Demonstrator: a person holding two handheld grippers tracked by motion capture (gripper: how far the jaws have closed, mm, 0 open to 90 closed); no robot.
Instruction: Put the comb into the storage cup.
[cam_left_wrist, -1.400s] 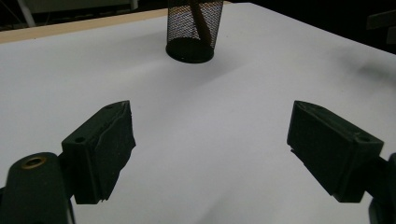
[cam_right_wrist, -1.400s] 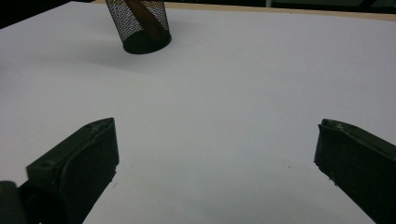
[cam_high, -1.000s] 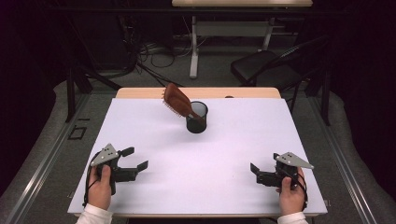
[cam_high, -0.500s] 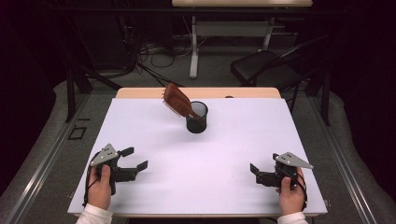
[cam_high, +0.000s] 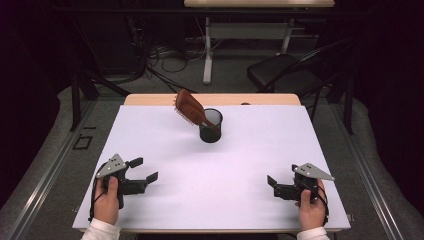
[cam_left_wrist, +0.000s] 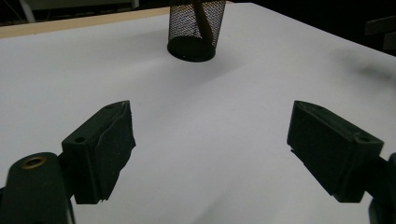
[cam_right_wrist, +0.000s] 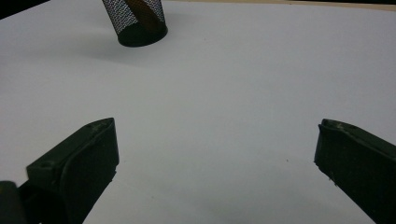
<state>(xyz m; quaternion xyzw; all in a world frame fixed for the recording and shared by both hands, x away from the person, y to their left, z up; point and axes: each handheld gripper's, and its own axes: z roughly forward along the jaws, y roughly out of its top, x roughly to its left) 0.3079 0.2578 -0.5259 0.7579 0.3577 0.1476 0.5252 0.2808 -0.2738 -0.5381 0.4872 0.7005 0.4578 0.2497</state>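
A black mesh cup (cam_high: 210, 126) stands at the far middle of the white table (cam_high: 250, 150). A brown hairbrush (cam_high: 190, 108) sits handle-down in it, its head leaning out to the left. The cup (cam_left_wrist: 194, 29) lies straight ahead in the left gripper view, and the cup (cam_right_wrist: 136, 22) is at upper left in the right gripper view. My left gripper (cam_high: 143, 169) rests near the front left edge, open and empty. My right gripper (cam_high: 271, 182) rests near the front right, jaws wide apart with nothing between them. Both point toward the table's middle.
Beyond the table's wooden far edge (cam_high: 260, 99) are a dark chair (cam_high: 285, 72), cables on the floor and a desk leg (cam_high: 206, 50). A hand holds each gripper at the near edge.
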